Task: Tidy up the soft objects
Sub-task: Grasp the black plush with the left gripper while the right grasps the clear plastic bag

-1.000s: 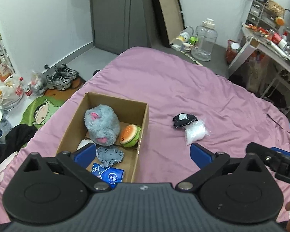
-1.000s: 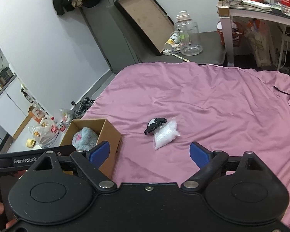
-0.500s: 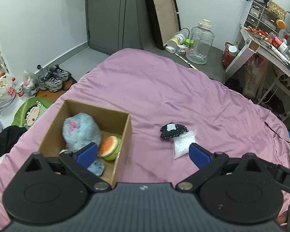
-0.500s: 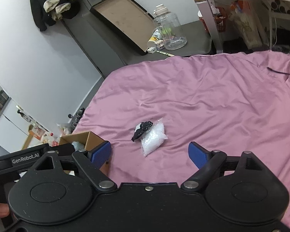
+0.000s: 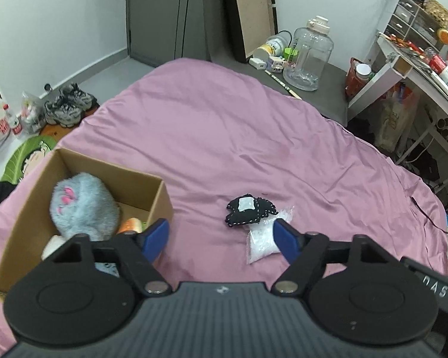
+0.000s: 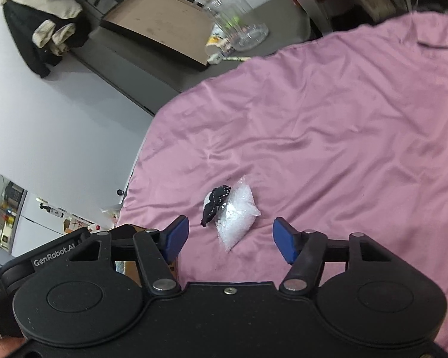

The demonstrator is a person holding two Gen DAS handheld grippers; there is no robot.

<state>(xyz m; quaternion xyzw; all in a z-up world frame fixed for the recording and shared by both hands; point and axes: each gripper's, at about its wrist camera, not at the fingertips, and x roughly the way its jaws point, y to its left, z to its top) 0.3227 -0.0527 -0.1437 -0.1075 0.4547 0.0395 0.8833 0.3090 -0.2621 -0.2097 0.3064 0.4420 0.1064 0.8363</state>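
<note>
A black felt toy (image 5: 249,210) with a white patch lies on the pink bedsheet (image 5: 212,137), touching a clear bag of white filling (image 5: 264,240). Both show in the right wrist view too: the toy (image 6: 215,205) and the bag (image 6: 237,216). My left gripper (image 5: 221,238) hovers before them, jaws closing with nothing between them; its right fingertip overlaps the bag in view. My right gripper (image 6: 230,238) points down at the pair, jaws closing, nothing held. A cardboard box (image 5: 110,170) at the left holds a grey fluffy plush (image 5: 83,205) and an orange-green plush (image 5: 131,225).
Shoes (image 5: 69,106) and bags lie on the floor left of the bed. A large clear water jug (image 5: 310,56) stands beyond the bed's far end. A cluttered white desk (image 5: 415,68) stands at the right. The other gripper's black body (image 6: 54,253) shows at the right wrist view's lower left.
Both grippers have come down and closer to the toy and bag, and both sets of jaws have narrowed. The right wrist view has rolled. The box has slid leftward in the left wrist view.
</note>
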